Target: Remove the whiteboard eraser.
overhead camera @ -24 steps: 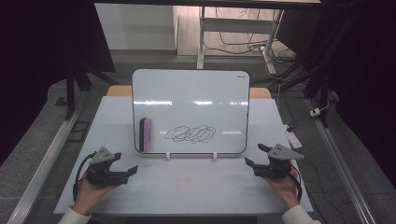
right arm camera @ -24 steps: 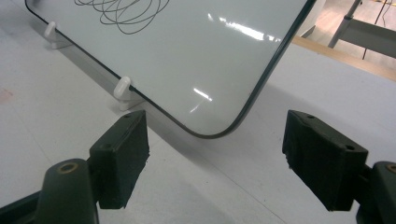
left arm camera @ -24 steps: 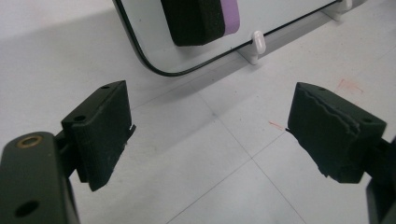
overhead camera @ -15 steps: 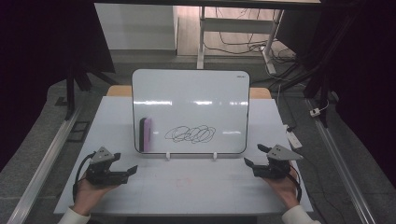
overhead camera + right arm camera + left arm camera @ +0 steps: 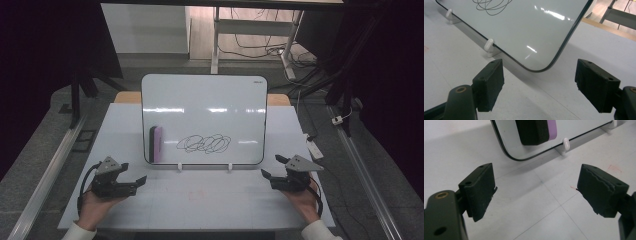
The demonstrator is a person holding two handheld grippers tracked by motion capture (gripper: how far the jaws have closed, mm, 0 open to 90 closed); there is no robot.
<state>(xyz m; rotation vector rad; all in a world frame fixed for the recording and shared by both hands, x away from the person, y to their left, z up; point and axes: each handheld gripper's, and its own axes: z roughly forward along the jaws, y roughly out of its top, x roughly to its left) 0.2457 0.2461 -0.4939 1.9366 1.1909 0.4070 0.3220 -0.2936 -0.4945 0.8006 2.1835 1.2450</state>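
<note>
One whiteboard (image 5: 204, 107) stands propped on the white table (image 5: 200, 205), leaning back, its long axis running crosswise ahead of both grippers and its written face turned toward the person. Two small white clips (image 5: 179, 167) hold its lower edge. One eraser (image 5: 155, 144) clings to the face near the board's lower left corner, with its long axis upright; it has a black felt part on the left and a purple back on the right. One black scribble (image 5: 204, 143) of overlapping loops lies just to the right of the eraser, stretched crosswise along the lower part of the board.

The left gripper (image 5: 134, 179) rests low over the table in the person's left hand (image 5: 94, 209), its jaws spread wide with nothing between them. In the left gripper view the eraser (image 5: 536, 131) sits ahead of the gap and above it, nearer the left jaw than the right, and one clip (image 5: 565, 144) stands beyond the gap toward the right jaw. The board's rounded corner lies just ahead of the left jaw.

The right gripper (image 5: 274, 171) is held in the right hand (image 5: 304, 202), jaws likewise standing wide apart and empty. In the right gripper view the board's other lower corner (image 5: 549, 65) curves just beyond the gap between the jaws, the scribble (image 5: 492, 5) lies far ahead toward the left jaw, and two clips (image 5: 488, 45) show along that edge.

Neither gripper touches the board; both stand near its lower corners.
</note>
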